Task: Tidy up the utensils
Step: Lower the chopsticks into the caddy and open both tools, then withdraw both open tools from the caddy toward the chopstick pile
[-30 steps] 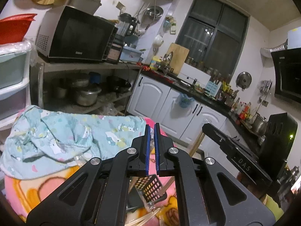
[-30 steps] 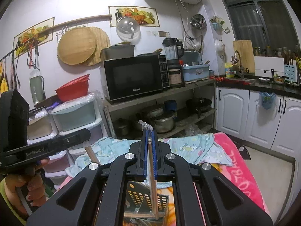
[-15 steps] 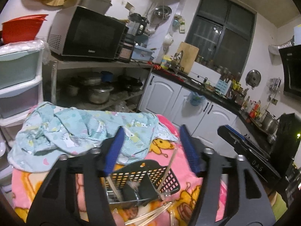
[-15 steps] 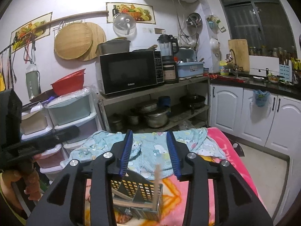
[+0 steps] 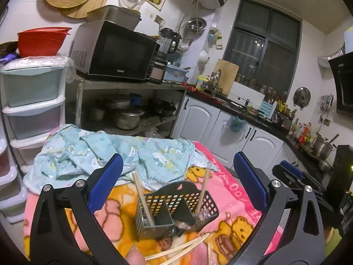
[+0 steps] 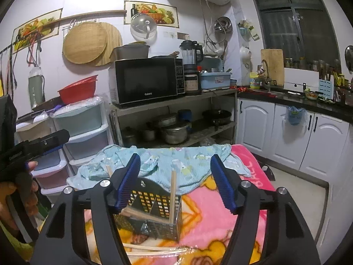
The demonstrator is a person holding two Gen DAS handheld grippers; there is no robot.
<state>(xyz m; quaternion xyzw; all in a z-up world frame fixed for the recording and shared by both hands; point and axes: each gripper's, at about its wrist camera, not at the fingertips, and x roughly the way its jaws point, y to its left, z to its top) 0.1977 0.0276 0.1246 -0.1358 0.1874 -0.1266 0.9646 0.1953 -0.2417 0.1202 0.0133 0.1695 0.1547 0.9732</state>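
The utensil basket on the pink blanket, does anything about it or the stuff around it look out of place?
Yes. A few chopsticks lie loose on the blanket in front of the black basket rather than in it. Only two sticks stand inside, leaning apart in separate compartments. A crumpled blue cloth sits bunched behind.

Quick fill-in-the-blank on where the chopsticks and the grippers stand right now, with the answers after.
1. The black caddy stands on a pink ____.
2. ____ chopsticks stand upright in the caddy, the left chopstick and the right chopstick.
3. The loose chopsticks lie ____ the caddy, on the blanket.
4. The left gripper and right gripper are both ____, holding nothing.

Answers: blanket; two; outside; open
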